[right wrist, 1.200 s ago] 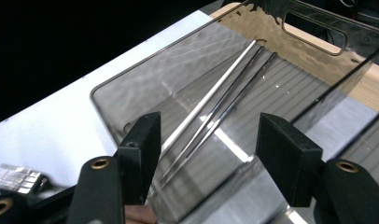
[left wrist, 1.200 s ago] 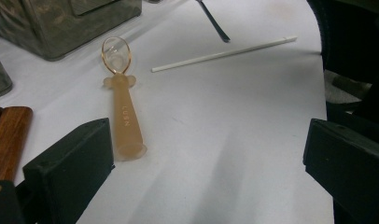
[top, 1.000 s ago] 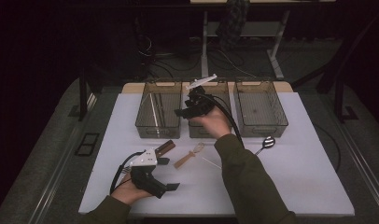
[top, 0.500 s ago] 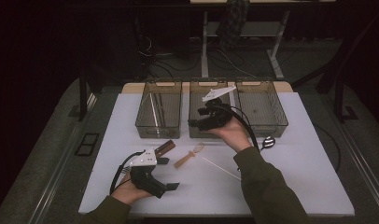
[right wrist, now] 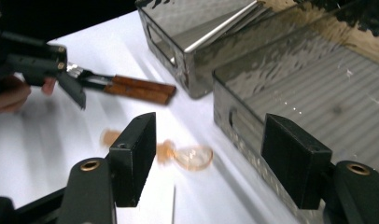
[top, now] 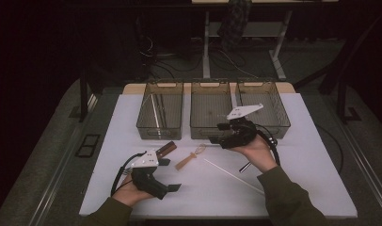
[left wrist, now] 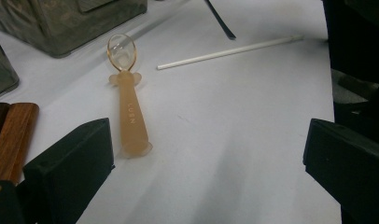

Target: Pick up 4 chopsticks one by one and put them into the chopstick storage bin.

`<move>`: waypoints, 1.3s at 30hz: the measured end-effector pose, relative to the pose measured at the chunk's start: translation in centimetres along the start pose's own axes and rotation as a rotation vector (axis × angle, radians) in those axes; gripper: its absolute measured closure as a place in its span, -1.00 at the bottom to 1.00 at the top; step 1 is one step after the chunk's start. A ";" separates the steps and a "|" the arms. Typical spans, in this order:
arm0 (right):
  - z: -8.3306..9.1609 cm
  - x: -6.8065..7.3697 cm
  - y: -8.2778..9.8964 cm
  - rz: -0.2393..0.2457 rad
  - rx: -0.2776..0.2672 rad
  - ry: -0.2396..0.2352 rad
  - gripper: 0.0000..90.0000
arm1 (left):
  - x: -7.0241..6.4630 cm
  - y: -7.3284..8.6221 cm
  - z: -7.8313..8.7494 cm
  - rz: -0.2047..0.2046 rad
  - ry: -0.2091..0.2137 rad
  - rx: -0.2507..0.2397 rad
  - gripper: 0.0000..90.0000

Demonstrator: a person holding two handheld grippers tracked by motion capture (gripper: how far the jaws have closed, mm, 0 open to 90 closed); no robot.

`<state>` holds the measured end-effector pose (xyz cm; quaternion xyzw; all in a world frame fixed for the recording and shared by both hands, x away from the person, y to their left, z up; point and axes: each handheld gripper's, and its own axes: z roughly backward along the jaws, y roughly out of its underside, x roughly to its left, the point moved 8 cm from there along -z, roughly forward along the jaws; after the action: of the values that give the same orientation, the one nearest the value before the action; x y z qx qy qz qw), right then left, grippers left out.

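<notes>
A translucent orange spoon (top: 191, 157) lies on the white table (top: 297, 155), with a thin white stick (top: 231, 174) to its right. My left gripper (top: 169, 175) rests near the front edge, open, with nothing between its jaws. In the left gripper view the spoon (left wrist: 128, 107) lies just ahead of the left gripper (left wrist: 206, 172), nearer the left jaw. My right gripper (top: 215, 139) hovers in front of the middle bin (top: 210, 127), open and empty. In the right gripper view the blurred spoon (right wrist: 190, 157) lies on the table beyond the gap of the right gripper (right wrist: 213, 161).
Three clear brown bins stand in a row at the back: left bin (top: 160, 129) holding a white stick, middle one, and right bin (top: 274, 125). A wooden-handled tool (top: 164, 149) lies by the left gripper. A black-handled utensil (top: 245, 167) lies under the right wrist.
My right gripper has come from above the middle bin, moving right and toward the person, and now sits lower in front of the bins. The left gripper has not moved.
</notes>
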<state>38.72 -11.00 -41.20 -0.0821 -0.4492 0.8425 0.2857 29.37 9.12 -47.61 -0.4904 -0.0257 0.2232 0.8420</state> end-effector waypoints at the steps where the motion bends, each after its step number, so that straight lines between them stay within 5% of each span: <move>1: 0.4 0.0 0.4 0.000 0.000 0.001 -0.22 | 0.0 0.0 0.0 0.000 0.000 0.001 -1.00; 14: 4.3 0.2 5.1 -0.028 -0.017 0.005 -0.21 | 0.1 0.0 0.3 0.008 -0.012 -0.007 -0.99; 24: 6.1 1.5 10.1 -0.029 0.064 -0.005 0.07 | 0.1 0.0 0.2 0.002 -0.011 -0.003 -0.99; 39: 6.8 2.6 14.9 -0.011 0.211 -0.016 0.60 | 0.1 0.1 0.1 0.002 -0.013 0.006 -0.99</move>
<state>27.81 -20.85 -48.91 -0.0425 -0.3607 0.8842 0.2936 29.39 9.28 -47.66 -0.4865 -0.0298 0.2274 0.8430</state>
